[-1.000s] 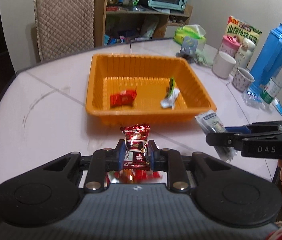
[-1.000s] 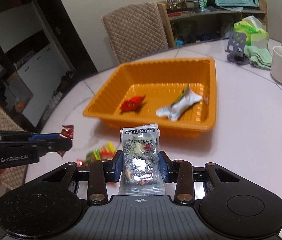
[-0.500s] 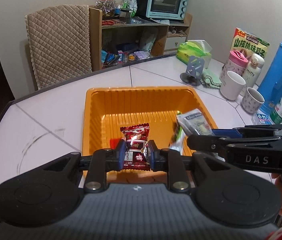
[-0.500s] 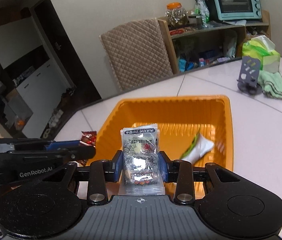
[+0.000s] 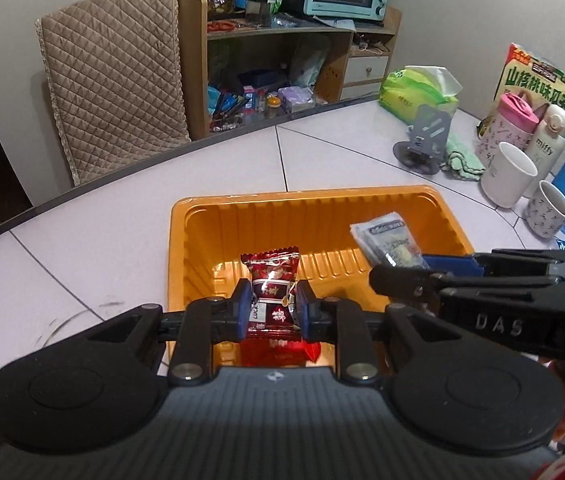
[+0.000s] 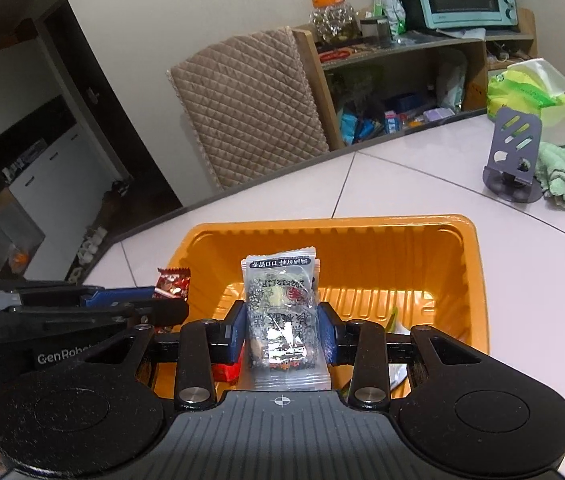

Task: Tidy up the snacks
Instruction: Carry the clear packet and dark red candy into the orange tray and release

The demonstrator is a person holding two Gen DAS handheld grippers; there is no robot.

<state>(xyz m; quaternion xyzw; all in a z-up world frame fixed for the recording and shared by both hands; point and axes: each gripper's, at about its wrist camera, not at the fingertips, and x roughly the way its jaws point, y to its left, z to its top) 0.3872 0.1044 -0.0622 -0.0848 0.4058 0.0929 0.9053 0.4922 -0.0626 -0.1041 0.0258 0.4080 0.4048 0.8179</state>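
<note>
On the tabletop (image 5: 130,216) we have the orange tray (image 5: 242,216) directly under both grippers. Our right gripper (image 6: 282,334) is clamped on a clear snack packet (image 6: 280,312), long axis pointing away from us; our left gripper (image 5: 272,310) is closed tight on a red candy (image 5: 272,280). Both hang over the tray floor, seemingly near its front wall.

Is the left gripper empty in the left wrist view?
No, the left gripper is clamped on a dark red candy packet, held above the orange tray.
</note>
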